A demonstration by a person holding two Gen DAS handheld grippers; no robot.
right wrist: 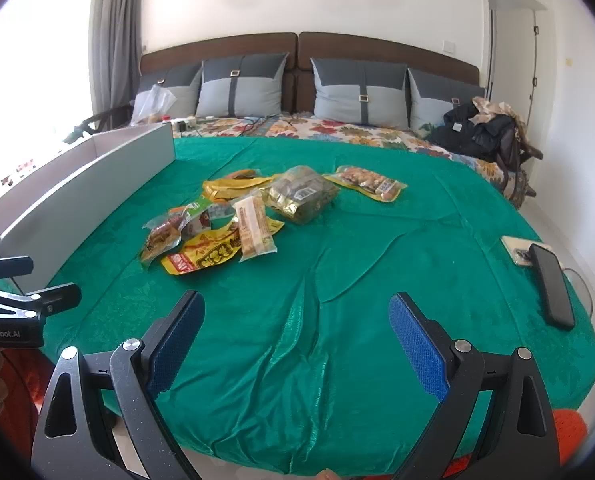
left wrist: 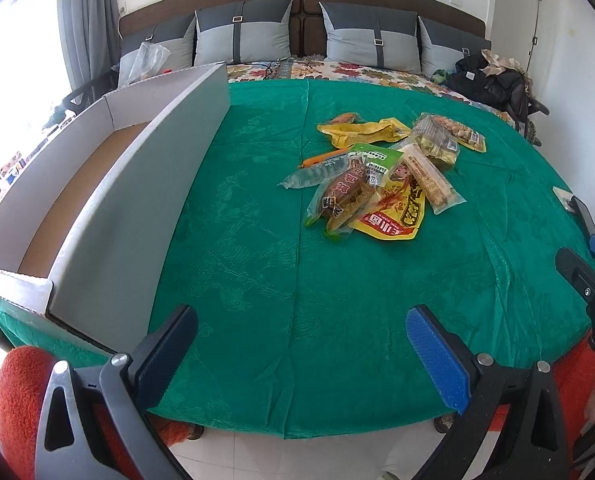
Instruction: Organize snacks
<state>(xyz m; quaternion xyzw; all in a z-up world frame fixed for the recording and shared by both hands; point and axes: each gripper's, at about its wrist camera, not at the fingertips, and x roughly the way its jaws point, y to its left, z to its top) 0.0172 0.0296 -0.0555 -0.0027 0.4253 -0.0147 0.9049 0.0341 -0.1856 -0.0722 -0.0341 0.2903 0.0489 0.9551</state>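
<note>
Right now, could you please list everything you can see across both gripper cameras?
Snack packets: roughly eight, mostly yellow, green and clear, piled mid-cloth.
Cardboard box: one, white outside, brown inside, empty, left on the cloth.
Green cloth: one, covering the bed.
Pillows: four, grey, against the brown headboard.
Phone: one, black, right edge of the cloth.
Dark clothes: one heap, far right.
Left gripper: open, empty.
Right gripper: open, empty.

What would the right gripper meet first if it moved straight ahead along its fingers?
The right gripper, open, points over bare green cloth. Straight ahead lies the clear bag of wrapped sweets; the wafer packet sits just left of that line. Depth is uncertain.
</note>
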